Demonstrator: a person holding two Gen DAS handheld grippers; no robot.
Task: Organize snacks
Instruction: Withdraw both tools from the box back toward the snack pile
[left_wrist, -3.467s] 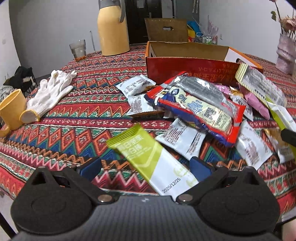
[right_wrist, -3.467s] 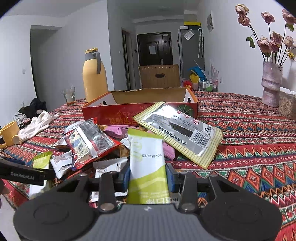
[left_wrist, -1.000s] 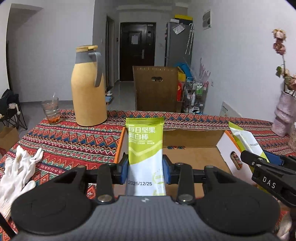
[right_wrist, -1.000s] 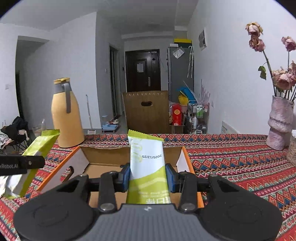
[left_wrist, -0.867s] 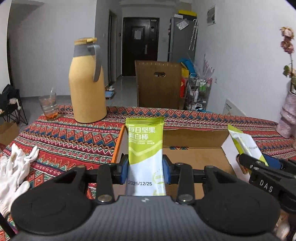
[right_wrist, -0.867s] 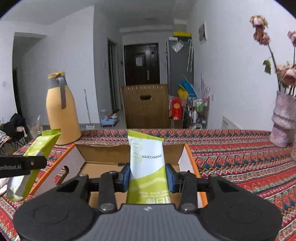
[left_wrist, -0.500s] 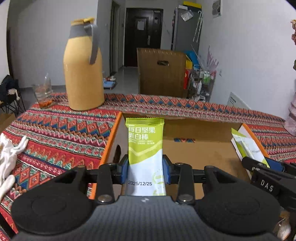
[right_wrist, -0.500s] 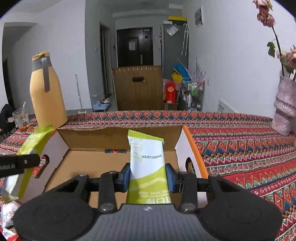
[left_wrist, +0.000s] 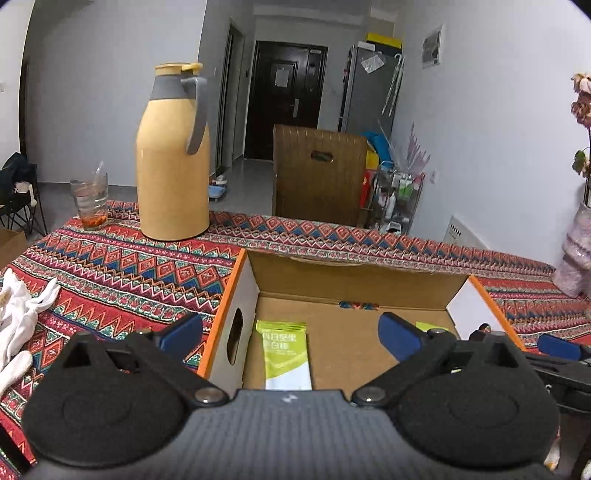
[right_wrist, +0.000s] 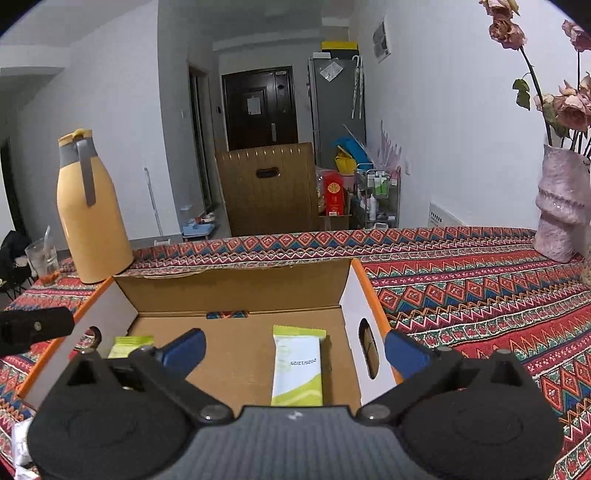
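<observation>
My left tongs (left_wrist: 290, 332) are opening, blue pads spread wide, nothing pressed between them. The green-and-white foil snack bar (left_wrist: 286, 354) lies flat on the floor of the open brown cardboard box with orange rims (left_wrist: 351, 280), straight ahead below my left pads, close to the box's left wall with the oval handle hole (left_wrist: 235, 341). My right tongs (right_wrist: 293, 349) are opening too, pads clear of the second green-and-white snack bar (right_wrist: 298, 365), which lies flat ahead near the right wall of the box. Bare cardboard floor between the two bars and toward the back wall, so there is room. My right pad sits outside the right rim, my left tongs' left pad outside the left rim. Tall yellow thermos jug with grey handle (left_wrist: 171, 155) stands beyond the box to the left on the red patterned tablecloth (left_wrist: 122, 266). Half a second ago both bars stood upright, clamped in the pads; now both are dropped.
</observation>
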